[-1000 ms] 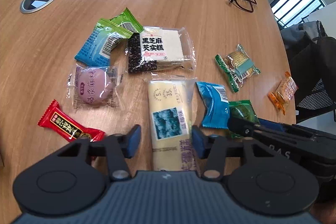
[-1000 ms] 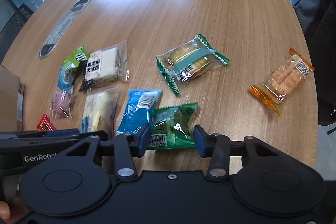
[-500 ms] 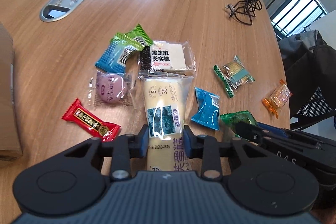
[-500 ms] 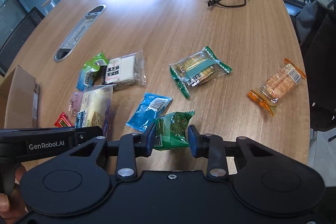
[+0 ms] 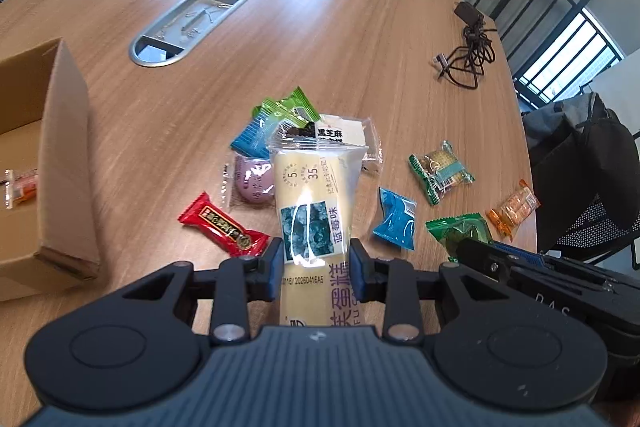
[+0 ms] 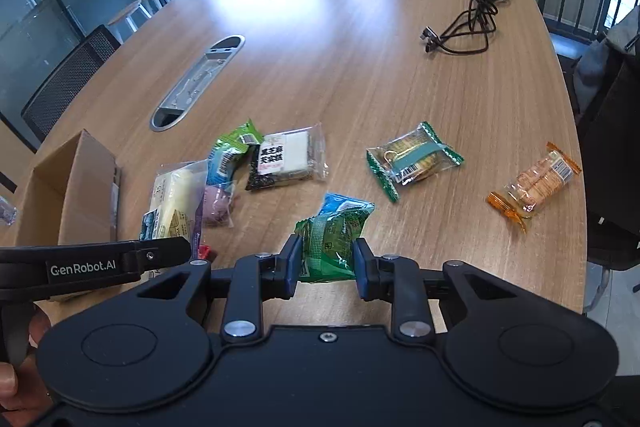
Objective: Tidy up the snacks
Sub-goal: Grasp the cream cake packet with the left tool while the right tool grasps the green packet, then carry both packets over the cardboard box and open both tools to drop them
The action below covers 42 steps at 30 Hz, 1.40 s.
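My left gripper (image 5: 316, 267) is shut on a long pale yellow cake packet (image 5: 314, 203) and holds it above the wooden table (image 5: 160, 115). My right gripper (image 6: 326, 267) is shut on a green snack packet (image 6: 332, 235), also lifted. A cardboard box (image 5: 60, 155) stands open at the left with a small wrapped snack (image 5: 20, 185) inside. On the table lie a red bar (image 5: 222, 225), a purple cake (image 5: 254, 179), a black sesame cake packet (image 6: 284, 157), a blue packet (image 5: 394, 219), a green-edged cracker packet (image 6: 414, 159) and an orange cracker packet (image 6: 534, 183).
A grey cable hatch (image 5: 190, 23) is set in the table beyond the snacks. A black charger and cable (image 6: 468, 23) lie at the far right. A dark bag on a chair (image 5: 588, 163) stands off the right edge. Chairs and a railing ring the table.
Both grippers closed on their packets and lifted them off the table. The views pulled up and back, and the cardboard box came into sight at the left.
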Each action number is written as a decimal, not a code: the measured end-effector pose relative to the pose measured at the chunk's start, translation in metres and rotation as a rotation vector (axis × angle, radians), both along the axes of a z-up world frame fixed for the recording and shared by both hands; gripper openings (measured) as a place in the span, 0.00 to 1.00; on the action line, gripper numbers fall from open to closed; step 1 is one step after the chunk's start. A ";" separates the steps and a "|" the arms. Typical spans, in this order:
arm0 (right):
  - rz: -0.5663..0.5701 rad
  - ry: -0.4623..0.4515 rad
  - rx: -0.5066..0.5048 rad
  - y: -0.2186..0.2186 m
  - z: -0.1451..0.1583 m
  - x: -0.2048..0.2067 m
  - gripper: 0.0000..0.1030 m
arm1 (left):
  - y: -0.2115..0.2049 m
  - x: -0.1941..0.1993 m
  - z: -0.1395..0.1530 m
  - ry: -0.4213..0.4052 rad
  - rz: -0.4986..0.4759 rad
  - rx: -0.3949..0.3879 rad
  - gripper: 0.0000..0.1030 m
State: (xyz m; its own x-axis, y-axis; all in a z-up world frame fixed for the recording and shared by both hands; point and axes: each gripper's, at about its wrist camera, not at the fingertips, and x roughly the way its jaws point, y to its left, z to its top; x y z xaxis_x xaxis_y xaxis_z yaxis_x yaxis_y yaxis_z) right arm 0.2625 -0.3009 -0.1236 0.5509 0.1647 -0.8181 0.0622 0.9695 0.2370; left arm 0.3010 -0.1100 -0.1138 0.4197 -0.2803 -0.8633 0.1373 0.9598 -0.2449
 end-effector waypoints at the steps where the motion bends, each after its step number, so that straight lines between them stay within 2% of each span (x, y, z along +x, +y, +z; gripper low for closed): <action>1: 0.006 -0.006 0.000 0.003 0.002 -0.001 0.26 | 0.003 -0.002 0.002 -0.005 0.007 -0.002 0.31; 12: 0.084 -0.082 0.012 0.035 0.031 -0.004 0.26 | 0.042 -0.019 0.028 -0.067 0.098 -0.024 0.31; 27: 0.237 -0.167 0.057 0.105 0.062 0.014 0.26 | 0.111 -0.035 0.059 -0.142 0.261 -0.023 0.31; 42: 0.398 -0.178 0.119 0.172 0.069 0.040 0.26 | 0.182 -0.028 0.063 -0.153 0.438 0.025 0.31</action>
